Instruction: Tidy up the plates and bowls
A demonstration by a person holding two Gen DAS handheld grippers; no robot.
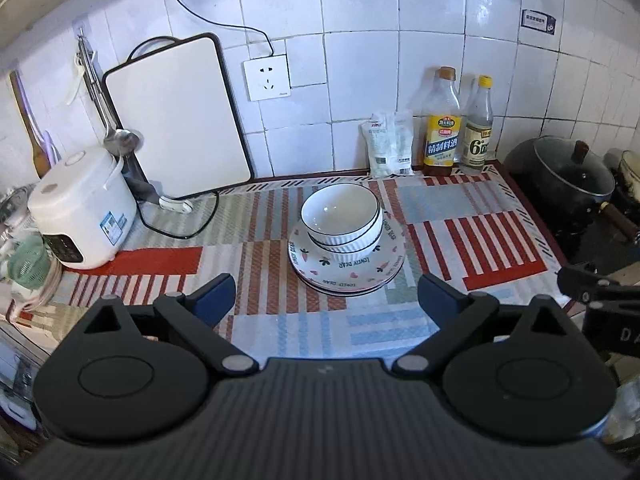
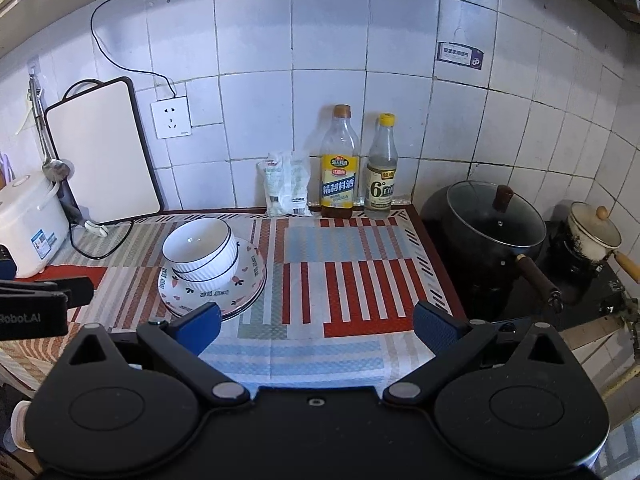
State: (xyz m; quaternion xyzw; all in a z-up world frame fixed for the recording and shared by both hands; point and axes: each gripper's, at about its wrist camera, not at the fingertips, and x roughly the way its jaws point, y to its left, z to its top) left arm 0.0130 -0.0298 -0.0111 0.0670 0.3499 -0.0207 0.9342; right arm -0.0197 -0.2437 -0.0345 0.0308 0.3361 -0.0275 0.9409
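My left gripper (image 1: 326, 300) and right gripper (image 2: 316, 328) both hover with fingers spread wide, holding nothing. Ahead on the striped mat (image 1: 460, 248), two white bowls (image 1: 340, 216) sit nested, empty, on the stacked plates (image 1: 348, 272). Stacking looks done; I judge little is left, maybe moving the pile.

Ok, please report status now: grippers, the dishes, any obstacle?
Left gripper and right gripper open, empty. Bowls nested on stacked plates, mid-counter. Nothing between grippers and stack.
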